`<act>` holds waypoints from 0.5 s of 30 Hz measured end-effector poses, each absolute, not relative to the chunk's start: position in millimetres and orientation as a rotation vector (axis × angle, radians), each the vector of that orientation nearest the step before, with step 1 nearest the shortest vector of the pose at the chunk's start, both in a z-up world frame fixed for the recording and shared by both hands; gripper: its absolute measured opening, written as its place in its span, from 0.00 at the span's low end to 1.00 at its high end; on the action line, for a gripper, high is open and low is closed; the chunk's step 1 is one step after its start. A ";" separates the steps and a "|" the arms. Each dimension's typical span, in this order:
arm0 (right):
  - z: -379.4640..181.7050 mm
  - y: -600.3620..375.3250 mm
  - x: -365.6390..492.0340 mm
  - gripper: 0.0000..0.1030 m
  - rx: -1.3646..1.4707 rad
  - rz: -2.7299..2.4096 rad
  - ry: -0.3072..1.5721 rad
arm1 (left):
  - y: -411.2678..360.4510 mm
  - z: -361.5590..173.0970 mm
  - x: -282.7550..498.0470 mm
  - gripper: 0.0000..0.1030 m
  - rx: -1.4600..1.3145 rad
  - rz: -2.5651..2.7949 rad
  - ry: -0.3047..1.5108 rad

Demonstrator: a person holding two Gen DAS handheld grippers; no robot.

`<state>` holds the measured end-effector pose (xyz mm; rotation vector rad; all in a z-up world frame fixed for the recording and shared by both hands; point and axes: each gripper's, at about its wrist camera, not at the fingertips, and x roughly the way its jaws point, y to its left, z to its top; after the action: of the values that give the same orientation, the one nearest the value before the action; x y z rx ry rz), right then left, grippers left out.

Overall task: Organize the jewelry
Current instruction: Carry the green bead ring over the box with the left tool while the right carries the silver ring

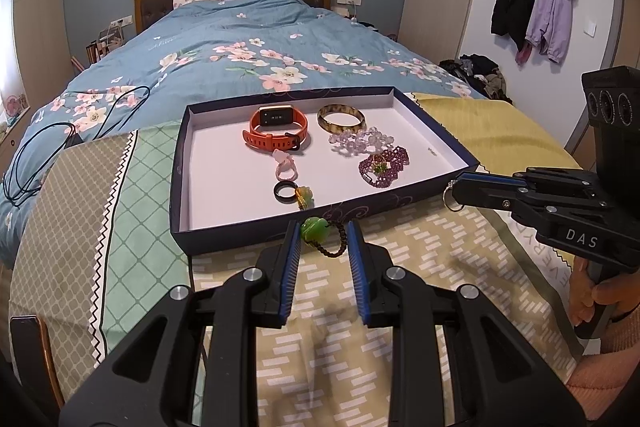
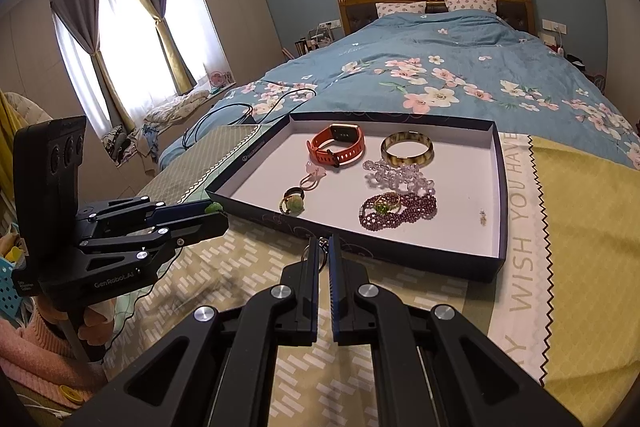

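A dark blue tray [image 1: 216,183] with a white floor lies on cloths at the foot of a bed. In it are an orange watch [image 1: 280,133], an amber bangle [image 1: 341,118], clear beads [image 1: 360,141], purple beads [image 1: 384,165] and several rings [image 1: 286,190]. Just before the tray's near wall, my left gripper [image 1: 323,239] is shut on a green pendant [image 1: 314,229] with a brown braided cord [image 1: 340,245]. My right gripper [image 2: 325,247] hovers at the tray's near right corner, shut on a small metal ring [image 2: 307,251] that hangs at its tip [image 1: 451,202].
The tray [image 2: 460,187] rests on patterned cloths [image 1: 400,267] over a blue floral quilt [image 1: 240,39]. A tiny charm [image 2: 483,215] lies at the tray's right side. Black cables [image 1: 36,155] trail over the bed's left edge. A person's hand [image 1: 588,291] holds the right gripper's handle.
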<state>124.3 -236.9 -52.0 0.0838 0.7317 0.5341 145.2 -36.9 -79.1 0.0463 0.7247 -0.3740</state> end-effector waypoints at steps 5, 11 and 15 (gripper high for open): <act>-49.4 -237.3 126.3 0.03 0.081 0.530 0.726 | -35.8 -76.8 146.3 0.23 0.045 -0.372 0.720; -44.7 -237.7 131.4 0.03 0.076 0.530 0.716 | -34.8 -72.3 149.2 0.23 0.043 -0.370 0.706; -41.6 -238.0 138.0 0.03 0.073 0.525 0.708 | -34.3 -70.6 153.0 0.23 0.043 -0.367 0.698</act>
<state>138.0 -238.0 -41.6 0.0733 0.7081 0.5246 153.0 -34.3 -70.6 0.0428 0.6985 -0.3665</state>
